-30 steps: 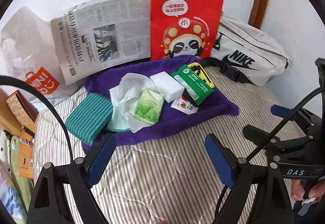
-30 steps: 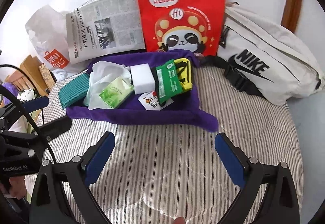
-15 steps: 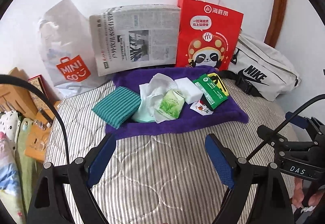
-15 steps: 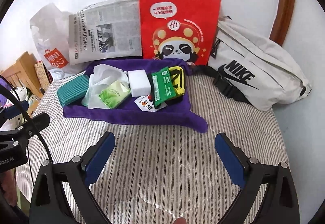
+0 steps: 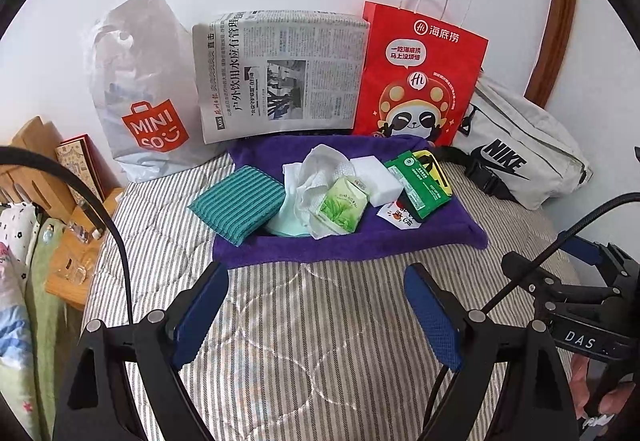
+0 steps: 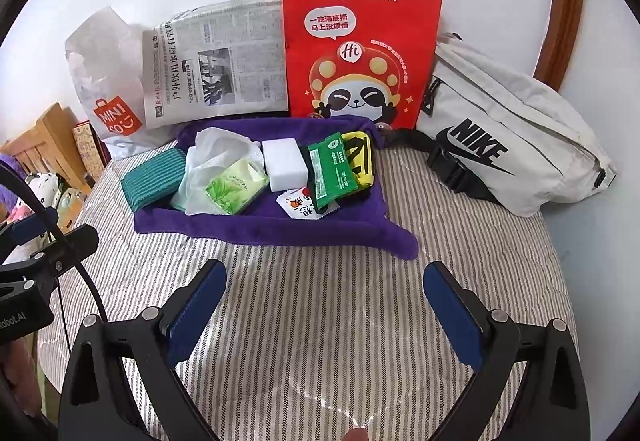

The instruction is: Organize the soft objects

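A purple towel (image 5: 352,245) (image 6: 280,231) lies on the striped mattress and carries a pile of soft things. On it are a teal ribbed cloth (image 5: 238,203) (image 6: 154,177), crumpled white tissue (image 5: 316,177) (image 6: 216,149), a green tissue pack (image 5: 342,205) (image 6: 236,191), a white sponge block (image 5: 378,177) (image 6: 285,163), a green packet (image 5: 420,185) (image 6: 332,171) over a yellow-black item (image 6: 360,157), and a small sachet (image 5: 398,217) (image 6: 298,207). My left gripper (image 5: 316,311) hangs open over bare mattress in front of the towel. My right gripper (image 6: 324,315) is open too, nothing between its fingers.
Against the wall lean a white Miniso bag (image 5: 140,97) (image 6: 106,85), a folded newspaper (image 5: 280,77) (image 6: 218,61), a red paper bag (image 5: 416,77) (image 6: 360,53) and a white Nike waist bag (image 5: 520,149) (image 6: 508,129). A wooden bed frame (image 5: 36,145) borders the left.
Both grippers drew back and rose from the towel, so the pile looks smaller and farther. The Miniso bag and more mattress came into view. Nothing on the towel moved.
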`<control>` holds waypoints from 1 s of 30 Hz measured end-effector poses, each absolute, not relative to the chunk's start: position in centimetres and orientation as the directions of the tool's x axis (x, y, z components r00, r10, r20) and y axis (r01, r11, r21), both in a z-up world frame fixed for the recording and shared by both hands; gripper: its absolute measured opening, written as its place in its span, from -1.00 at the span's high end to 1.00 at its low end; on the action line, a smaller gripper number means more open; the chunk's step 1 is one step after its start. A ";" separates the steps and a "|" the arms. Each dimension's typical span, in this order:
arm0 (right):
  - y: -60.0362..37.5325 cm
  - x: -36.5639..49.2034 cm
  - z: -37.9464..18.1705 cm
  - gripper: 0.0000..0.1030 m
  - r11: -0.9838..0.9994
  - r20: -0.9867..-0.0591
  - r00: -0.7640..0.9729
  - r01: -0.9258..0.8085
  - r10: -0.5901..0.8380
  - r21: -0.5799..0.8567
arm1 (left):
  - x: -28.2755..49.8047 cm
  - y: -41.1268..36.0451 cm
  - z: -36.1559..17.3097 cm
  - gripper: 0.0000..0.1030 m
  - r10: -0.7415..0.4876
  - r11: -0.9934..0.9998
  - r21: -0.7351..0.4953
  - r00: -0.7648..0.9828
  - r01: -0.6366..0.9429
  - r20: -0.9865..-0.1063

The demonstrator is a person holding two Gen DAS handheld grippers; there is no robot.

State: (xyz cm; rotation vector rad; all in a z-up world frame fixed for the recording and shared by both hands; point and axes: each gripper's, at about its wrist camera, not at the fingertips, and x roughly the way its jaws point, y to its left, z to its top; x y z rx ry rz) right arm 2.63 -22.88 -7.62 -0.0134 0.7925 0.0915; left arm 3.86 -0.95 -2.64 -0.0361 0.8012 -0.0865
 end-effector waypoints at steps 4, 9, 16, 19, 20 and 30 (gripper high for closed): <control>-22.9 2.6 -7.6 -0.90 0.996 -0.711 0.699 -0.085 0.076 0.023 | 3.8 -0.9 -2.6 -0.73 -0.095 0.996 -0.066 0.693 0.068 -0.714; -23.0 2.6 -7.6 -0.90 0.996 -0.713 0.697 -0.086 0.075 0.021 | 3.7 -0.8 -2.7 -0.73 -0.095 0.995 -0.068 0.691 0.066 -0.716; -22.8 2.5 -7.6 -0.90 0.996 -0.714 0.696 -0.086 0.075 0.021 | 3.6 -0.9 -2.7 -0.73 -0.091 0.996 -0.065 0.692 0.063 -0.716; -22.6 2.5 -7.6 -0.90 0.996 -0.715 0.695 -0.084 0.074 0.021 | 3.6 -0.9 -2.7 -0.73 -0.090 0.996 -0.064 0.692 0.064 -0.716; -22.6 2.5 -7.6 -0.90 0.996 -0.715 0.695 -0.086 0.075 0.021 | 3.6 -0.9 -2.7 -0.73 -0.088 0.996 -0.063 0.693 0.062 -0.716; -22.5 2.3 -7.5 -0.90 0.996 -0.715 0.695 -0.084 0.074 0.021 | 3.4 -0.8 -2.7 -0.73 -0.084 0.996 -0.060 0.693 0.059 -0.716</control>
